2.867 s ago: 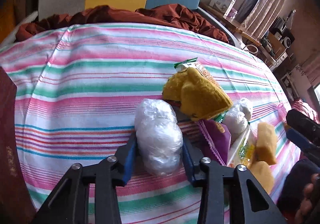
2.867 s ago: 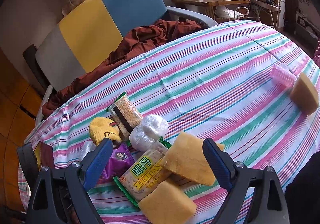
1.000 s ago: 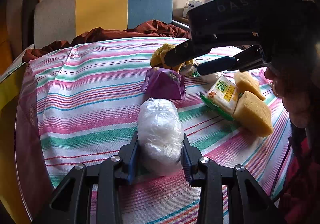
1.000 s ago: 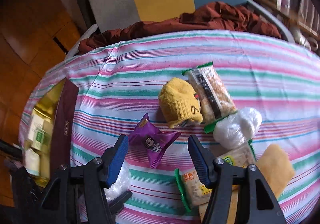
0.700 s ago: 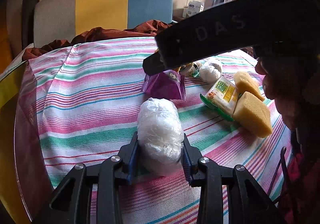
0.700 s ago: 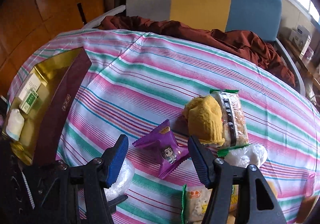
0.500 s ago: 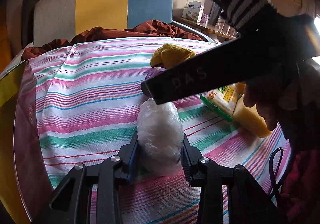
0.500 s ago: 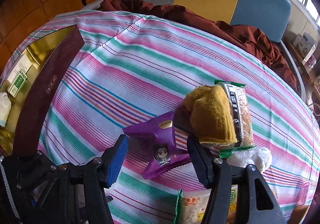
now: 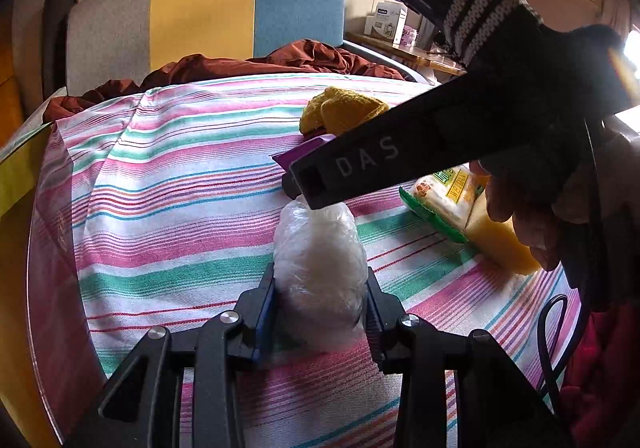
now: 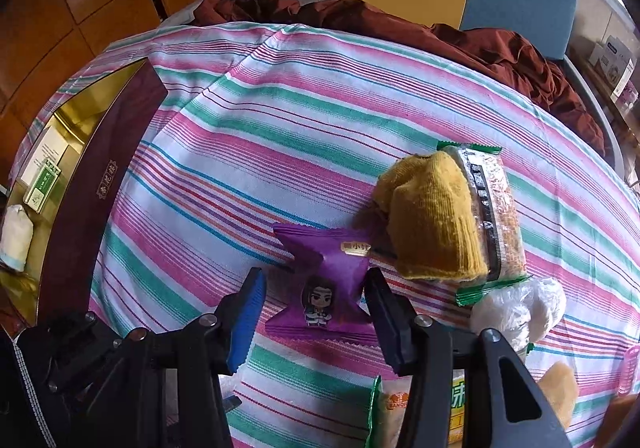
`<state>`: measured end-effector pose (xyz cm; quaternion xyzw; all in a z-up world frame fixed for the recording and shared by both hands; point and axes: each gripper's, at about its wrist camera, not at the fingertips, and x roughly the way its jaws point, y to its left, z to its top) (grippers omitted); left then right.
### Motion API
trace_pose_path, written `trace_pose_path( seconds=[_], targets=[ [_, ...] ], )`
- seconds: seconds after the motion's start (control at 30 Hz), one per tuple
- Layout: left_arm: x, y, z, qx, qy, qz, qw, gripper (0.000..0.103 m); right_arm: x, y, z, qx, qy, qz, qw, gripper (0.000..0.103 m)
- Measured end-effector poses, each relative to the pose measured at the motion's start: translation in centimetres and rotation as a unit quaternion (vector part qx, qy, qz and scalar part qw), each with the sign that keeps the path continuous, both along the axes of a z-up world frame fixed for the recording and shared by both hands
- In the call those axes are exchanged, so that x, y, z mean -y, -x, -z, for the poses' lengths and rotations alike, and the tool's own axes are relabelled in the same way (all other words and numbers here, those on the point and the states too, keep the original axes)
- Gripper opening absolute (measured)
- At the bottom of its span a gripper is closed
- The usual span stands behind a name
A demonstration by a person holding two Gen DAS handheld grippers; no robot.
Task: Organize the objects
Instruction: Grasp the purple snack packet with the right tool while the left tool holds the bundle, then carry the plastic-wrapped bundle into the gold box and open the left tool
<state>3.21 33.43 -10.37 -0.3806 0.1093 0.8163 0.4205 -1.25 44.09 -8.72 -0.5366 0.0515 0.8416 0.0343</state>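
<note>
My left gripper (image 9: 320,288) is shut on a clear plastic-wrapped white bundle (image 9: 320,260), held low over the striped tablecloth (image 9: 180,208). My right gripper (image 10: 314,302) is open, its fingers on either side of a purple snack packet (image 10: 328,284) lying on the cloth; the jaws do not touch it. In the left wrist view the right gripper's black body crosses in front and hides most of the purple packet (image 9: 304,150). A yellow knitted sock (image 10: 432,220) lies just right of the packet.
An open dark red box with a gold lining (image 10: 80,168) sits at the table's left edge, holding small cartons. A green-edged cracker pack (image 10: 492,200), another wrapped white bundle (image 10: 520,308), a snack bag (image 9: 448,192) and yellow sponges (image 9: 496,244) lie right. A chair with brown cloth (image 10: 400,20) stands behind.
My right gripper has swung left and come down until its open fingers straddle the purple packet. My left gripper has stayed put, still shut on the white bundle.
</note>
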Motion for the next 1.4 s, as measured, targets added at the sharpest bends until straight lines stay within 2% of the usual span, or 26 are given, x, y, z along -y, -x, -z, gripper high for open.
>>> trace_pose_path(
  seconds=[0.03, 0.33, 0.47, 0.7, 0.9, 1.0, 1.07, 1.2, 1.27, 1.4],
  targets=[
    [0.0, 0.0, 0.0, 0.0, 0.0, 0.0, 1.0, 0.039, -0.1, 0.0, 0.1, 0.001, -0.003, 0.003, 1.0, 0.034],
    [-0.2, -0.1, -0.4, -0.006, 0.019, 0.005, 0.9998, 0.035, -0.6, -0.4, 0.7, -0.002, 0.021, 0.007, 1.0, 0.033],
    [0.6, 0.0, -1.4, 0.025, 0.019, -0.004, 0.9995, 0.034, -0.4, -0.4, 0.9, -0.004, 0.012, 0.003, 1.0, 0.033],
    [4.1, -1.0, -5.7, 0.014, -0.005, -0.014, 0.9998, 0.034, 0.3, -0.7, 1.0, -0.004, -0.015, -0.003, 1.0, 0.033],
    [9.8, 2.1, -9.3, -0.001, -0.015, -0.079, 0.9967, 0.035, 0.8, -0.8, 0.8, -0.002, -0.033, -0.003, 0.999, 0.033],
    [13.5, 5.4, -10.0, -0.004, 0.002, -0.13, 0.9915, 0.035, 1.1, -0.8, 0.6, -0.001, -0.043, -0.005, 0.999, 0.033],
    [16.2, 8.2, -9.9, 0.006, 0.013, -0.174, 0.9846, 0.035, 1.1, -0.8, 0.6, -0.001, -0.045, -0.005, 0.999, 0.033],
    [20.2, 14.0, -7.8, 0.043, 0.044, -0.231, 0.9711, 0.036, 1.1, -0.7, 0.6, 0.0, -0.045, -0.005, 0.999, 0.033],
    [21.6, 15.8, -6.7, 0.05, 0.065, -0.256, 0.9631, 0.036, 1.1, -0.7, 0.6, 0.0, -0.046, -0.005, 0.999, 0.033],
    [23.3, 18.6, -4.8, 0.06, 0.092, -0.284, 0.9525, 0.036, 1.2, -0.6, 0.7, 0.0, -0.048, -0.005, 0.999, 0.034]
  ],
)
